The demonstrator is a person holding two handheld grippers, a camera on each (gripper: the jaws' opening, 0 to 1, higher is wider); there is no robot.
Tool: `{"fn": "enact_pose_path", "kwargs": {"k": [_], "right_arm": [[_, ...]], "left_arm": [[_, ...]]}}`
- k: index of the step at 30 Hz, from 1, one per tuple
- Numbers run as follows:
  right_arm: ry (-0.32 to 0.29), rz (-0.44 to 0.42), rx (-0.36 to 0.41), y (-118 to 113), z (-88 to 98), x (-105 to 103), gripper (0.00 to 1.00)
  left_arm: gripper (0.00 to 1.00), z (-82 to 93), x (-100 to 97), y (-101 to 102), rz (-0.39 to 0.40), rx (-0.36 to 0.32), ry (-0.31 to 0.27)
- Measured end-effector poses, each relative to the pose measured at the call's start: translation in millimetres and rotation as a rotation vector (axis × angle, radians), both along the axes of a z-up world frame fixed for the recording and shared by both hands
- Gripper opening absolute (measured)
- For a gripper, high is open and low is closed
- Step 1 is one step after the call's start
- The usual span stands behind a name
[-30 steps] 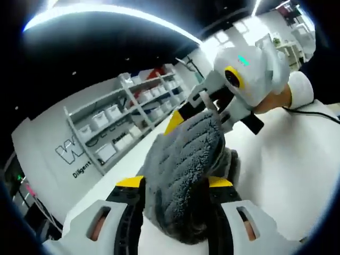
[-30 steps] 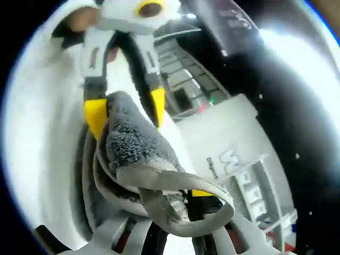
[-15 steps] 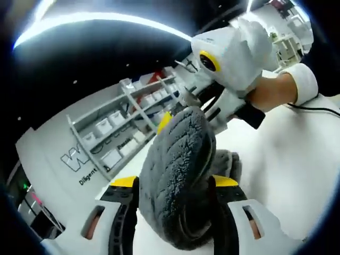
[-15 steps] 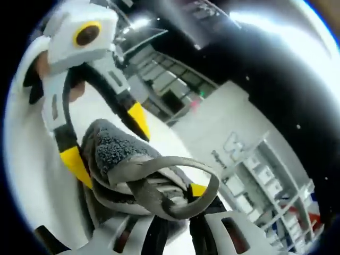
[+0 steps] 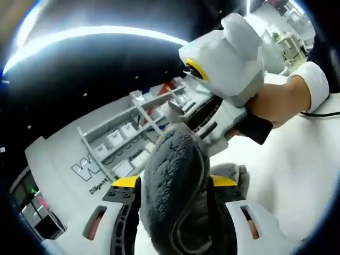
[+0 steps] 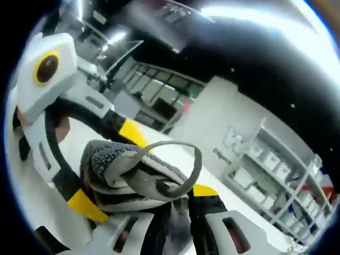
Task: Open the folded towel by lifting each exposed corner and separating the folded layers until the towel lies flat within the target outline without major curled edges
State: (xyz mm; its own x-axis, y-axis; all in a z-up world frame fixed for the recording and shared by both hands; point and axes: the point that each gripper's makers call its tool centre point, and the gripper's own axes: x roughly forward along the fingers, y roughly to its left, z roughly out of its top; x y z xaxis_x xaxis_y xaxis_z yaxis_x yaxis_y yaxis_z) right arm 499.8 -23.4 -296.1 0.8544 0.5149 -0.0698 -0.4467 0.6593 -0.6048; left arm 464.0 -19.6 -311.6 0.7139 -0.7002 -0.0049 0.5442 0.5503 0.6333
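– What is the left gripper (image 5: 172, 183) doing?

– In the left gripper view its yellow-tipped jaws are clenched on the grey towel (image 5: 172, 186), which bulges up between them in a thick folded roll. Beyond the tips and to their right, the right gripper (image 5: 183, 119) meets the far end of the same roll, with a hand (image 5: 276, 101) wrapped round its grip. A shelving rack (image 5: 127, 141) of white bins stands farther off, left of the jaws, and the white table (image 5: 303, 164) lies to their right.

– And the right gripper (image 6: 175, 188)?

– In the right gripper view it grasps the towel (image 6: 133, 178) too: the folded layers and a hem loop sit pinched at its tips. Left of them, the left gripper (image 6: 101, 170) straddles the bundle's other end, one yellow tip above it, one below.
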Motion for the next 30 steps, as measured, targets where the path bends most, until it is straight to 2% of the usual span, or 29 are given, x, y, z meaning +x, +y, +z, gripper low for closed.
{"fn": "enact_pose_path", "kwargs": {"k": [6,9,12,14,15,23,30], "right_arm": [[0.001,-0.002,0.041,7,3.1,-3,0.09],[0.007,-0.012,0.080,6,5.9,0,0.10],[0.002,-0.010,0.111,6,9.0,-1,0.12],[-0.010,-0.012,0.108,5,10.2,-1,0.12],[-0.011,-0.015,0.107,4,10.1,0,0.12],[-0.040,-0.013,0.110,2,12.5,1,0.12],[-0.030,-0.016,0.121,-1,10.9,4,0.12]], "left_arm": [[0.45,-0.2,5.1,6,0.081,0.059,-0.063],[0.42,2.8,4.7,9,0.100,0.047,-0.084],[0.36,8.2,6.5,17,0.148,0.060,-0.129],[0.31,11.0,4.0,18,0.140,0.055,-0.138],[0.27,12.3,3.5,19,0.136,0.050,-0.136],[0.17,18.0,5.1,34,0.138,-0.015,-0.082],[0.14,23.8,12.0,49,0.142,-0.121,0.000]]}}
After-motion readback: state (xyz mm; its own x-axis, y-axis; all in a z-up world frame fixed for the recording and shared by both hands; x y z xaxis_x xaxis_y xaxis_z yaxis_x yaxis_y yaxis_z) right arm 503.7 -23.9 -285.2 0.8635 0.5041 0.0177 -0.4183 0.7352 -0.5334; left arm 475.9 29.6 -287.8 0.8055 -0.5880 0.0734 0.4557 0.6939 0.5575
